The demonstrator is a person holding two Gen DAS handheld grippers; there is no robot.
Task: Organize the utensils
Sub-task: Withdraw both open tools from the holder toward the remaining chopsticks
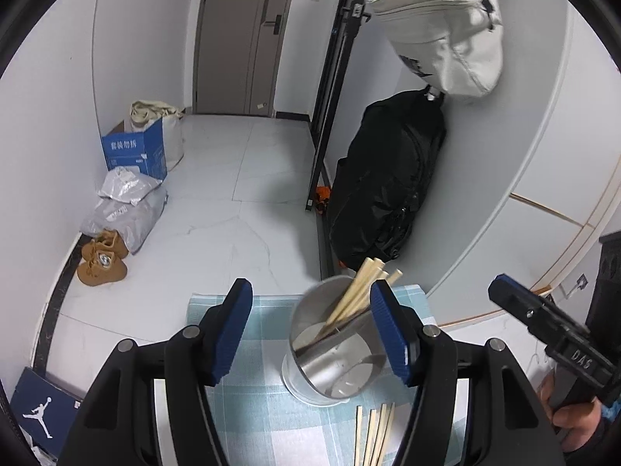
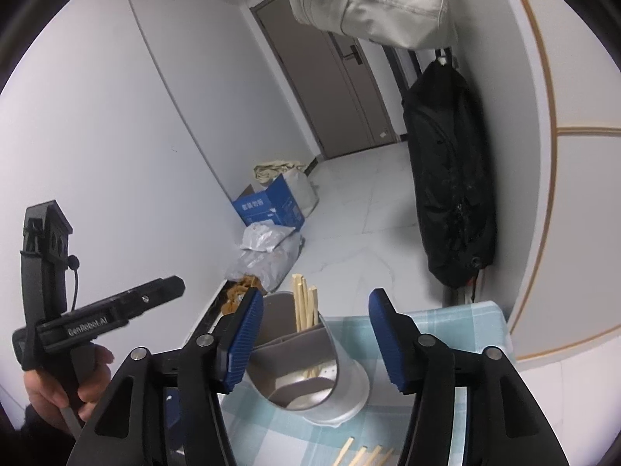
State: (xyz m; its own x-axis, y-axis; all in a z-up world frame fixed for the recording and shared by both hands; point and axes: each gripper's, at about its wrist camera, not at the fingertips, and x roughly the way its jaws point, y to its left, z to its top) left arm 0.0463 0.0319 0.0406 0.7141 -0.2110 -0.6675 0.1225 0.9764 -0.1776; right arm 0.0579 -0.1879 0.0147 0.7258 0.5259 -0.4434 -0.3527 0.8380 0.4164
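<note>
A steel utensil holder (image 1: 330, 345) stands on a blue checked cloth (image 1: 264, 407), divided inside, with several wooden chopsticks (image 1: 365, 291) upright in its far compartment. More chopsticks (image 1: 374, 435) lie loose on the cloth in front of it. My left gripper (image 1: 310, 334) is open and empty, with the holder behind its right finger. In the right wrist view the holder (image 2: 306, 372) sits between the open fingers of my right gripper (image 2: 314, 341), which is empty. The held chopsticks (image 2: 304, 306) and the loose chopsticks (image 2: 365, 454) show there too.
The right gripper body (image 1: 551, 334) shows at the right of the left view, the left gripper body (image 2: 97, 318) at the left of the right view. A black bag (image 1: 388, 178) and a white bag (image 1: 446, 35) hang on the wall. Boxes and shoes (image 1: 103, 262) lie on the floor.
</note>
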